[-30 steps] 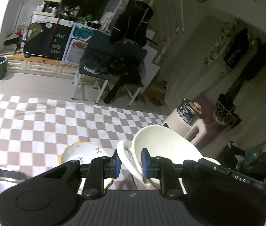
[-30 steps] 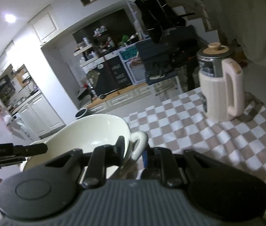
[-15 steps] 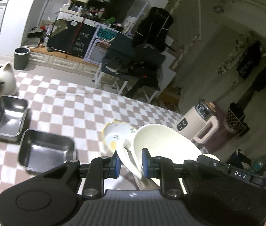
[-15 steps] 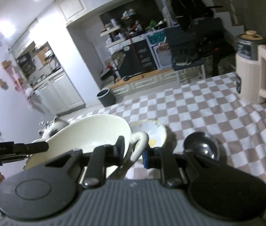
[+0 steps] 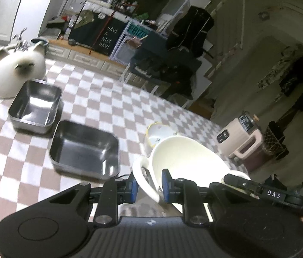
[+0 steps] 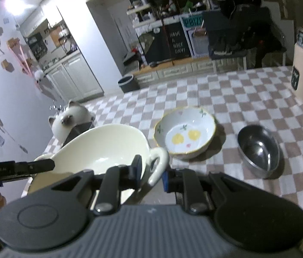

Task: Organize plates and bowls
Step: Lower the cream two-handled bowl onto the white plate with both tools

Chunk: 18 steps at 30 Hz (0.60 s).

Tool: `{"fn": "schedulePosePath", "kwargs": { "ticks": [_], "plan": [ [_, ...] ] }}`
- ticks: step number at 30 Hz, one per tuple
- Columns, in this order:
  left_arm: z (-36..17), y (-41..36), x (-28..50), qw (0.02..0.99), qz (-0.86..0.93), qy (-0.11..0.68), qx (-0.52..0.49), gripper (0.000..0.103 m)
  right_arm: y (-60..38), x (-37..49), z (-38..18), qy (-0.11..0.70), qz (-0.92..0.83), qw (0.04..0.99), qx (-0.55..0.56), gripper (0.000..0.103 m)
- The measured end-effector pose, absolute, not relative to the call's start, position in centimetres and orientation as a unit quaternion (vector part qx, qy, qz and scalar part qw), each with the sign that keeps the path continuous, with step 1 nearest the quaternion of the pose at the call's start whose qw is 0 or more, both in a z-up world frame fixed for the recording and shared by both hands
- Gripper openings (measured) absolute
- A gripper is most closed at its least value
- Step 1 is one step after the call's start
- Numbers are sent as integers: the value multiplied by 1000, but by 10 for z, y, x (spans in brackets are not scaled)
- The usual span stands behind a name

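Cream two-handled bowl (image 5: 185, 157); left gripper (image 5: 149, 186) fingers narrowly clamp one handle; right gripper (image 6: 151, 175) the other.

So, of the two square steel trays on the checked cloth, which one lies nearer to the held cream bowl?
The square steel tray beside the cream two-handled bowl; the other tray sits farther off, by the white cat-shaped pot.

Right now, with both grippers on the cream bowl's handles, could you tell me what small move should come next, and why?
Probably keep lowering it level toward the bare checkered cloth. The left gripper and right gripper each clamp a loop handle of the cream bowl, which hangs above the table, close to the floral bowl. Keeping it short of that bowl avoids a knock.
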<state>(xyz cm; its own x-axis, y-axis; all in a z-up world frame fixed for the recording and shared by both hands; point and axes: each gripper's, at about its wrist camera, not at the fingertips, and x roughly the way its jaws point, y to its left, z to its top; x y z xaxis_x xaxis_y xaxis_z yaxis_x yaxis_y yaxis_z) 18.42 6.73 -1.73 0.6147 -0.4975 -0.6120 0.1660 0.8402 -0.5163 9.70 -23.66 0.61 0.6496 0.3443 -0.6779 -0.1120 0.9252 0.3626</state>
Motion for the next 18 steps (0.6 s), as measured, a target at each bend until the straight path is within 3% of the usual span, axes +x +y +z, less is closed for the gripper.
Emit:
{"fn": "schedulePosePath", "kwargs": {
  "ticks": [18],
  "plan": [
    [-52, 76, 191, 850, -169, 457, -199, 24, -205, 102, -27, 466, 121, 870, 103, 26]
  ]
}}
